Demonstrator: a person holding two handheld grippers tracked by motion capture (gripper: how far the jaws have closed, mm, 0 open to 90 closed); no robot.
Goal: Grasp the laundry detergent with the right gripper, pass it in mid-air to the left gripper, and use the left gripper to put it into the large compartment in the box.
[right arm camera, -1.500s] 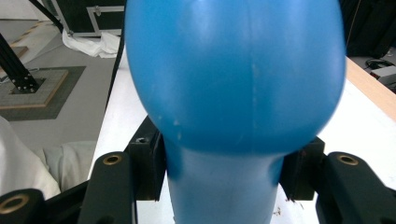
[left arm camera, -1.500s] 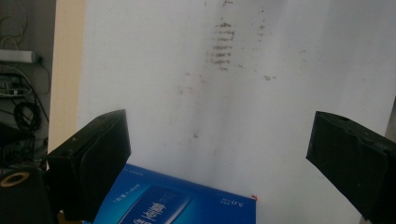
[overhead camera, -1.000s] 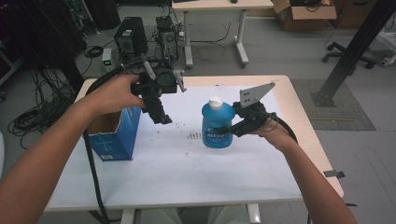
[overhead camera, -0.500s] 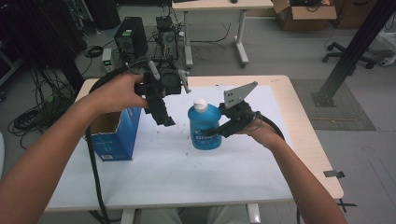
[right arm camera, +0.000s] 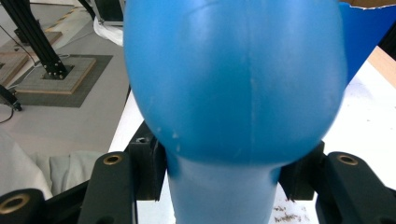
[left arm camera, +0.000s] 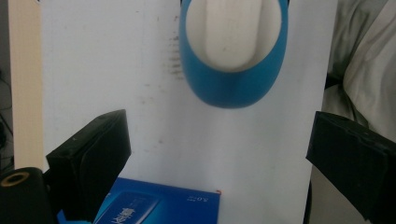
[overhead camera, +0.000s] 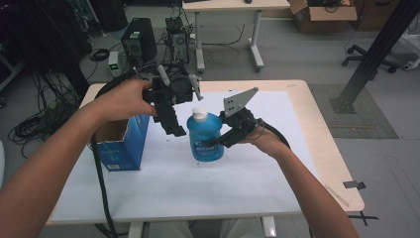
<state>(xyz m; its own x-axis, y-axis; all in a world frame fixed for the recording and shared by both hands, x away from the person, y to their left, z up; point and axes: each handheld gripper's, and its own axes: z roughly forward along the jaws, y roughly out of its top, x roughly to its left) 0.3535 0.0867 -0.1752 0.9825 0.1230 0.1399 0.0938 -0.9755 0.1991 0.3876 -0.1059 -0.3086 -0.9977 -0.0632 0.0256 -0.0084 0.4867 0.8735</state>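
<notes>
Blue bottle sits mid-table, right gripper fingers clamped on its body, left gripper fingers apart above, so I'd center them over the white cap before closing.

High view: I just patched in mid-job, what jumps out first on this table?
The blue bottle with its white cap stands out mid-table, clamped by the right gripper on its lower body. The left gripper hangs above and just left of it, jaws wide apart and pointing down. A blue cardboard box sits open at the table's left edge.
</notes>
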